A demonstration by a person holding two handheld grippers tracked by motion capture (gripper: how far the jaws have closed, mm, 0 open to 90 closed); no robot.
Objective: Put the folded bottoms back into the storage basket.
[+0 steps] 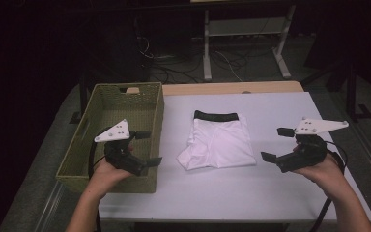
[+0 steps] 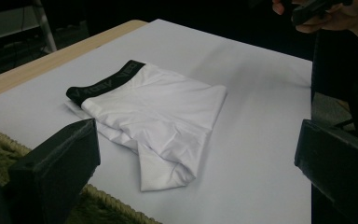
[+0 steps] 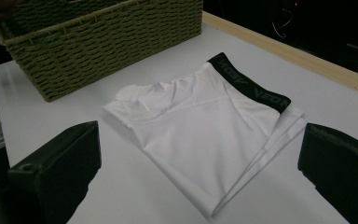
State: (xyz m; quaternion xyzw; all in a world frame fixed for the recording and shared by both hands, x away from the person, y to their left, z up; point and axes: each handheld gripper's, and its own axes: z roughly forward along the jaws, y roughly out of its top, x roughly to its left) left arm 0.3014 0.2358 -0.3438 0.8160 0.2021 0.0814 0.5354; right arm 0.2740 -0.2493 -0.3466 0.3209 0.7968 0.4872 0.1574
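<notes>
Garment: folded white underwear [image 1: 220, 140] with a black waistband [image 1: 215, 116] lay flat near the middle of the white table [image 1: 270, 193], waistband toward the far edge; I saw it just right of the basket, not touching it.
Left gripper [image 1: 144, 147]: I held it above the basket's right wall, jaws spread wide, nothing between them; it pointed toward the garment, well short of it.
Right gripper [image 1: 276, 144]: I held it over the table right of the garment, jaws wide apart and empty, aimed at the fold's right edge, near but apart.
Basket: woven green basket [image 1: 140, 186] sat on the table's left side, its interior bare where I could see it.
Lighting: dim; waistband lettering unreadable to me.
</notes>
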